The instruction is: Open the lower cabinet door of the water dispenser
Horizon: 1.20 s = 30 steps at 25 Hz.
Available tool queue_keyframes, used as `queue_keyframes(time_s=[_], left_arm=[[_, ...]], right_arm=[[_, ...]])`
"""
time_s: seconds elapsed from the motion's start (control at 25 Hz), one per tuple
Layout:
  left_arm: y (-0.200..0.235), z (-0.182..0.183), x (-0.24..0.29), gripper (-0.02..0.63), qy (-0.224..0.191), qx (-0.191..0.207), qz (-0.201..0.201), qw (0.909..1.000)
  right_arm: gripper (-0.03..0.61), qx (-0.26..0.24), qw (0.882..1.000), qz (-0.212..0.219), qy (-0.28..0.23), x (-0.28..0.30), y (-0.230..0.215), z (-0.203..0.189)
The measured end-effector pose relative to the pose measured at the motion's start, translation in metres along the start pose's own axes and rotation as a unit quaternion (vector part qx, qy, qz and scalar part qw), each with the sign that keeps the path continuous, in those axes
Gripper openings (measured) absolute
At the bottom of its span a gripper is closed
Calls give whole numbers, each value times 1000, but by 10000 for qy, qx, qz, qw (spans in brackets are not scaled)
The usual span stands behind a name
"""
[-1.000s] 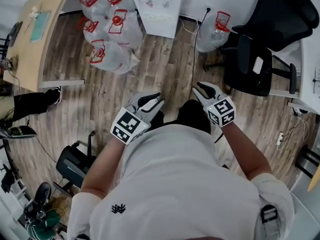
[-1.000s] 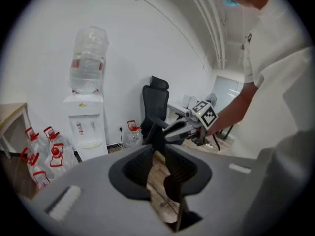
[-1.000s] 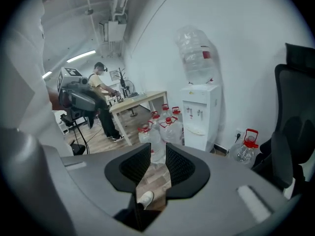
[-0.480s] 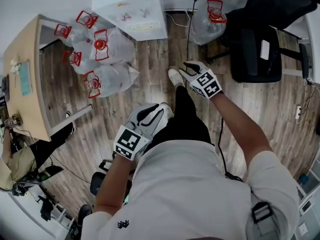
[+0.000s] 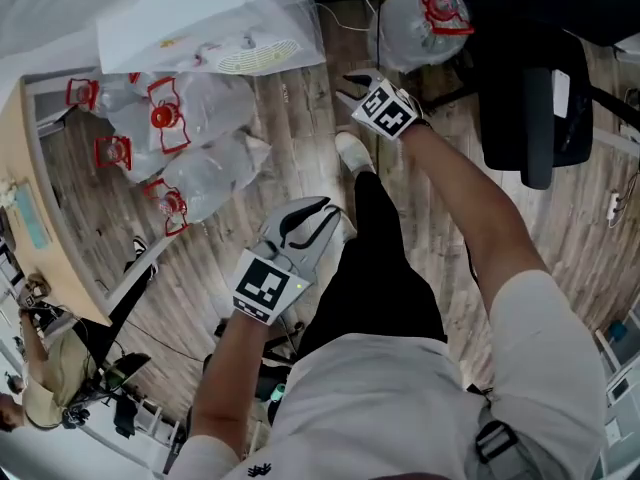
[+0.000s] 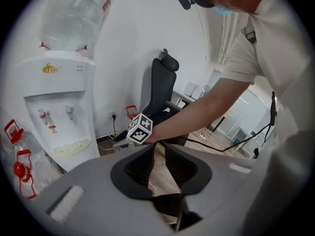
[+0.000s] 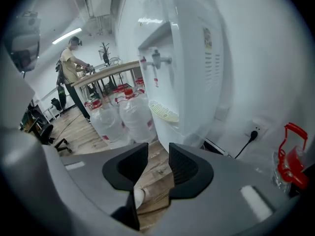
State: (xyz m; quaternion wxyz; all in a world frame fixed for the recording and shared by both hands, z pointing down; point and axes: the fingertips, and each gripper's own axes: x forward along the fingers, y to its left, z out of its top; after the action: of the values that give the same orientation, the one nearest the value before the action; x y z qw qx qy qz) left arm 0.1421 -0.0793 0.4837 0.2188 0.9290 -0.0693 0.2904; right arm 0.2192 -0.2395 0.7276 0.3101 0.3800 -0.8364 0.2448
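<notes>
Water dispenser (image 5: 190, 38), white, stands against the wall ahead of the person. Its lower cabinet door cannot be made out in any view. A black office chair (image 5: 530, 88) stands to the dispenser's right. Clear water bottles (image 5: 190, 118) with red handles crowd the floor on the dispenser's left, and one more stands just to its right. The right gripper (image 5: 350, 86) is near the dispenser's right front corner, its jaws opening with nothing between them. The left gripper (image 5: 322, 216) hangs well back from the dispenser, jaws spread and empty. A white shoe (image 5: 353, 151) is nearer the dispenser than the left gripper.
</notes>
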Motion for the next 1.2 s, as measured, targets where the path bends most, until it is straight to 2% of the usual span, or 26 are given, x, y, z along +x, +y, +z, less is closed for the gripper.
queue_keyframes(time_s=[0.28, 0.48, 0.64, 0.8, 1.2], left_arm=[[40, 6, 58, 101, -87, -2, -207, 9997], [68, -1, 76, 101, -104, -89, -152, 9998], [83, -6, 80, 101, -26, -186, -66, 9998], [87, -6, 79, 101, -66, -399, -11, 9992], [93, -20, 71, 100, -88, -592, 54, 9982]], right_arm=[[129, -154, 9996, 63, 245, 79, -51, -17], [150, -292, 9986, 182, 405, 125, -75, -20], [160, -492, 9975, 119, 500, 148, -99, -15], [161, -754, 9950, 166, 629, 170, -103, -18], [166, -1085, 9904, 147, 844, 199, -105, -17]])
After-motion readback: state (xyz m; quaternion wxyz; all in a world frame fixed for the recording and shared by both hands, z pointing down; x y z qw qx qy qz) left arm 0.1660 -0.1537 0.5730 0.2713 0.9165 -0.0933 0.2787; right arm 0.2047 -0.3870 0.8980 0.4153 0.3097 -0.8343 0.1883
